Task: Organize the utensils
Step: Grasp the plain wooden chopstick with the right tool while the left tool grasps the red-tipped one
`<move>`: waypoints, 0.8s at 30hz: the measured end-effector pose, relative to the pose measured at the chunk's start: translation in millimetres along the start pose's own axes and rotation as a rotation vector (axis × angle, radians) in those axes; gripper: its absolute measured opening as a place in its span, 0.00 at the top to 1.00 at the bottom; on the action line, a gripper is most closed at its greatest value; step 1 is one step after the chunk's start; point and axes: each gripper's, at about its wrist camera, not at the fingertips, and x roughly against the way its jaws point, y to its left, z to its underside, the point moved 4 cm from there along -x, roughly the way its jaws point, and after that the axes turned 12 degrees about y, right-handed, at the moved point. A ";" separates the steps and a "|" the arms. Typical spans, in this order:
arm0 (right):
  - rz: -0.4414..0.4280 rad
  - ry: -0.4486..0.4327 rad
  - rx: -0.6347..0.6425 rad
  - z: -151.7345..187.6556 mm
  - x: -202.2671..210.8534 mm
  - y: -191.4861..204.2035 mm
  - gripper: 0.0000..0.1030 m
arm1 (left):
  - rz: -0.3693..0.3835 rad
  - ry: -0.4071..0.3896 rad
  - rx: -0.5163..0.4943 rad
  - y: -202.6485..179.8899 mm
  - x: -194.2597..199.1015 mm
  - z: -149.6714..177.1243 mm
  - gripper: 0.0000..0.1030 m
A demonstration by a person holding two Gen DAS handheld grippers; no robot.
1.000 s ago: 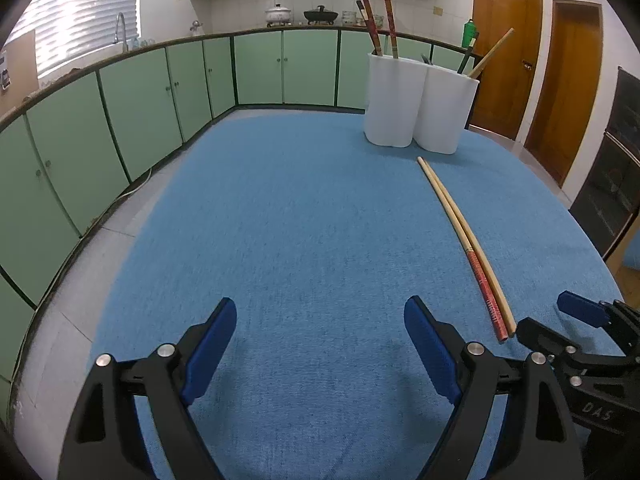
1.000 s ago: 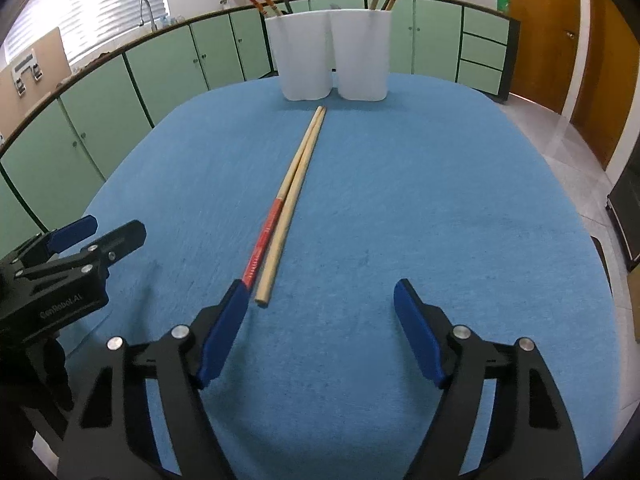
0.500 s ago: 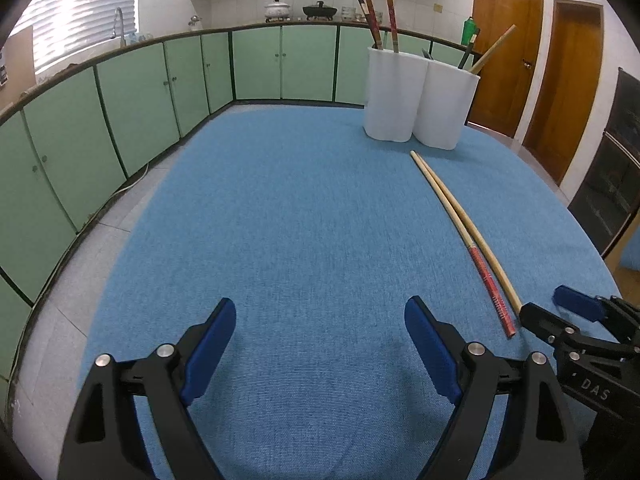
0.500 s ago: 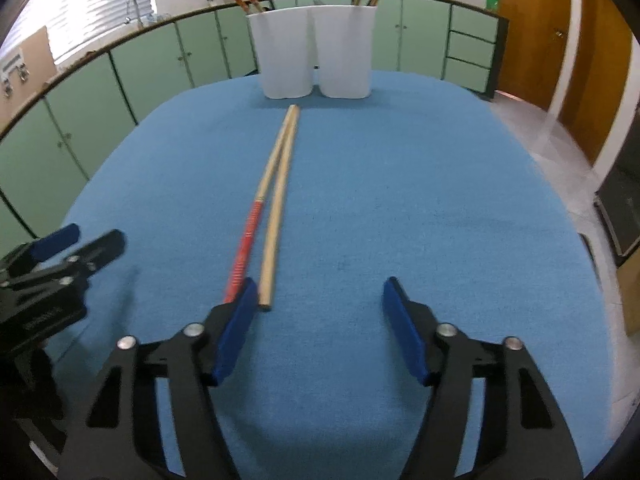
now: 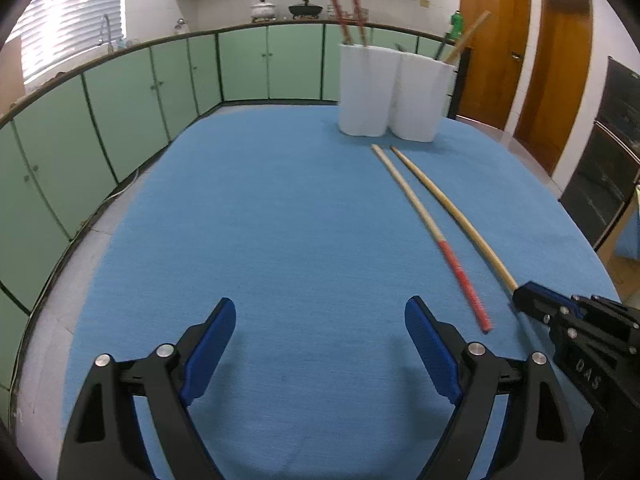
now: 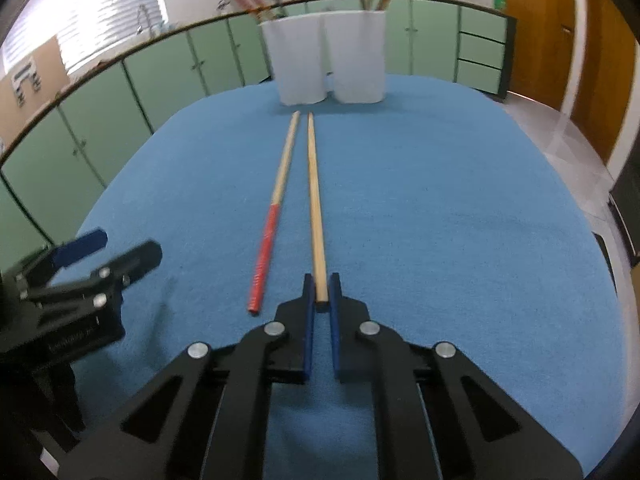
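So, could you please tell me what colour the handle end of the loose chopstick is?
Red, on the chopstick lying free; the right wrist view shows it best.

Place: you're in a home kitchen.
Evidence, 12 o'clock: green cabinets, 2 pots.
10 o'clock: sink tap.

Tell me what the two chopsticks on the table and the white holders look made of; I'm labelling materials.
Plain chopstick: apparently bare wood or bamboo, matte pale tan. Red-ended chopstick: same tan shaft, its near part red and ribbed, perhaps paint or wrapping. White holders: smooth, matte and opaque, probably plastic, though ceramic is possible.
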 end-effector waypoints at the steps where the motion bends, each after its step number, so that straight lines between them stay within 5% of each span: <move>1: 0.007 -0.004 -0.025 0.3 1.9 -8.6 0.94 | 0.012 0.002 -0.006 -6.5 0.1 0.4 0.18; 17: 0.004 0.010 -0.107 5.3 4.2 -69.0 0.94 | 0.061 0.061 -0.060 -72.6 -16.0 1.5 0.22; 21: -0.011 0.015 -0.090 5.8 4.1 -67.1 0.94 | 0.026 0.079 -0.057 -74.5 -21.5 1.7 0.28; 24: -0.025 0.020 -0.068 5.3 4.1 -63.8 0.93 | 0.014 0.074 -0.054 -73.1 -20.4 2.0 0.44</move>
